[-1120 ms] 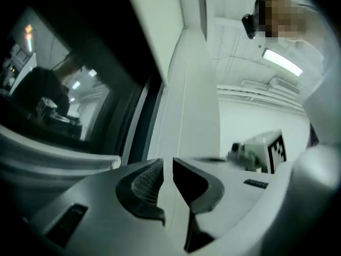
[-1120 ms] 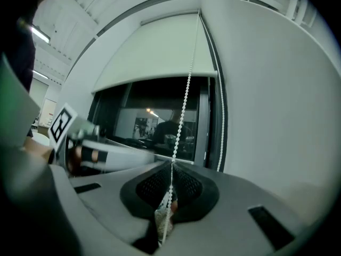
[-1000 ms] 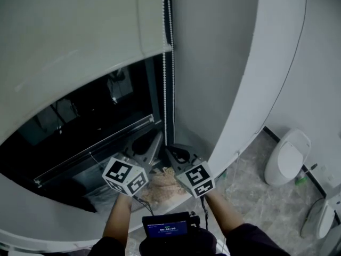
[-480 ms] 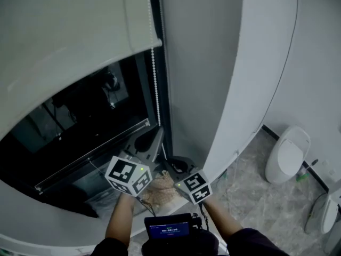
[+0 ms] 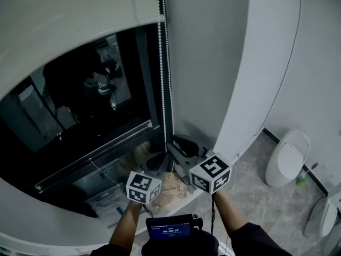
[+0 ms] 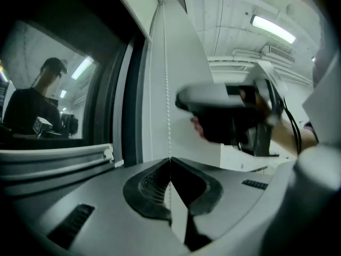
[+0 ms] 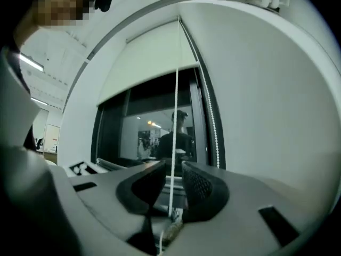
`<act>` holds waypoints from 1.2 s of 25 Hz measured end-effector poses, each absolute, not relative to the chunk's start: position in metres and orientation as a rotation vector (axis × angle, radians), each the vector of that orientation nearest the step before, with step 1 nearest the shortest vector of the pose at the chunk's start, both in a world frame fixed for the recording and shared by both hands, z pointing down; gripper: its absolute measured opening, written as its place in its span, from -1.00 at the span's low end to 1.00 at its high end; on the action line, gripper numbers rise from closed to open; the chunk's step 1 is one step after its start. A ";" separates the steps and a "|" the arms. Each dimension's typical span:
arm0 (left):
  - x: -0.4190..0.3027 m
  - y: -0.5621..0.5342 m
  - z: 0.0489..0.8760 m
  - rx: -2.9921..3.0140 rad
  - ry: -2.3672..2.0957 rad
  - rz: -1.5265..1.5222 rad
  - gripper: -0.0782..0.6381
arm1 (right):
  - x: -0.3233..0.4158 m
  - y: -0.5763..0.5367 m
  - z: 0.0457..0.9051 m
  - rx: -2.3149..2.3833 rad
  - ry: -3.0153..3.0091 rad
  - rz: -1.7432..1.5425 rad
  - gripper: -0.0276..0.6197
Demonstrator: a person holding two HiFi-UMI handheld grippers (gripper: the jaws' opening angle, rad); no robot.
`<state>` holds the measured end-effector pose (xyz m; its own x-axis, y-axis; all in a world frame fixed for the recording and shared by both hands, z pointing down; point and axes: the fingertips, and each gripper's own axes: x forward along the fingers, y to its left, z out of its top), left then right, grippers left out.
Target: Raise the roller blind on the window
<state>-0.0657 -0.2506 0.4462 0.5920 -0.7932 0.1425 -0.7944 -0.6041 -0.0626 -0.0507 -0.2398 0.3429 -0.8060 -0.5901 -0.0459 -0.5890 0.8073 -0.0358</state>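
Observation:
The pale roller blind (image 5: 69, 20) hangs over the top of a dark window (image 5: 90, 121); its lower edge shows in the right gripper view too, blind (image 7: 149, 57). A white bead chain (image 5: 162, 79) drops along the frame's right side. My left gripper (image 6: 170, 161) is shut on the bead chain (image 6: 168, 89), low near the sill, left gripper (image 5: 160, 163). Slightly higher to the right, my right gripper (image 5: 184, 145) stands open. One chain strand (image 7: 176, 116) runs loosely through the gap of the right gripper (image 7: 173, 177), and the other strand (image 7: 210, 116) hangs beside it.
A beige crumpled cloth (image 5: 170, 185) lies on the sill under the grippers. A white wall column (image 5: 234, 89) stands right of the window. A white toilet (image 5: 287, 156) sits on the grey floor at right, with another white fixture (image 5: 324, 217) near the corner.
The left gripper has gone down along the chain and the blind's lower edge has risen, showing more window. The right gripper has moved up and to the right.

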 end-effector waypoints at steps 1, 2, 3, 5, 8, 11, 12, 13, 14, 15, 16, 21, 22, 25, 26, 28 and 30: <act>-0.063 -0.248 0.463 2.783 -1.376 0.291 -0.74 | -0.051 -0.243 0.328 -0.963 2.904 -0.006 -0.69; -0.060 -0.244 0.478 2.769 -1.355 0.325 -0.74 | -0.052 -0.245 0.315 -0.963 2.881 0.019 -0.69; -0.058 -0.241 0.492 2.754 -1.336 0.349 -0.74 | -0.053 -0.247 0.305 -0.957 2.866 0.042 -0.69; -0.056 -0.235 0.511 2.730 -1.312 0.377 -0.75 | -0.058 -0.246 0.289 -0.948 2.852 0.085 -0.69; -0.056 -0.232 0.519 2.721 -1.319 0.400 -0.75 | -0.059 -0.244 0.275 -0.994 2.815 0.150 -0.70; -0.056 -0.231 0.520 2.734 -1.304 0.434 -0.75 | -0.058 -0.242 0.273 -1.033 2.775 0.199 -0.85; -0.055 -0.230 0.521 2.746 -1.285 0.437 -0.75 | -0.058 -0.242 0.273 -1.047 2.768 0.219 -0.86; -0.056 -0.228 0.521 2.756 -1.264 0.429 -0.75 | -0.057 -0.242 0.274 -1.071 2.768 0.243 -0.86; -0.059 -0.226 0.521 2.758 -1.246 0.404 -0.75 | -0.056 -0.242 0.277 -1.096 2.773 0.260 -0.86; -0.063 -0.224 0.519 2.749 -1.229 0.351 -0.74 | -0.055 -0.243 0.280 -1.112 2.779 0.265 -0.86; -0.068 -0.223 0.510 2.736 -1.212 0.258 -0.74 | -0.054 -0.245 0.285 -1.116 2.779 0.257 -0.86; -0.100 -0.222 0.388 2.681 -1.116 -0.529 -0.74 | -0.049 -0.257 0.330 -1.126 2.812 0.157 -0.86; -0.104 -0.222 0.366 2.679 -1.112 -0.619 -0.74 | -0.050 -0.257 0.340 -1.126 2.823 0.146 -0.86; -0.100 -0.227 0.323 2.754 -1.143 -0.675 -0.74 | -0.060 -0.252 0.369 -1.100 2.876 0.111 -0.86; -0.096 -0.229 0.313 2.785 -1.148 -0.675 -0.74 | -0.065 -0.250 0.379 -1.089 2.894 0.099 -0.86; -0.089 -0.231 0.296 2.829 -1.140 -0.680 -0.74 | -0.073 -0.247 0.399 -1.069 2.930 0.075 -0.86; -0.082 -0.234 0.286 2.864 -1.141 -0.661 -0.74 | -0.081 -0.242 0.423 -1.040 2.981 0.030 -0.86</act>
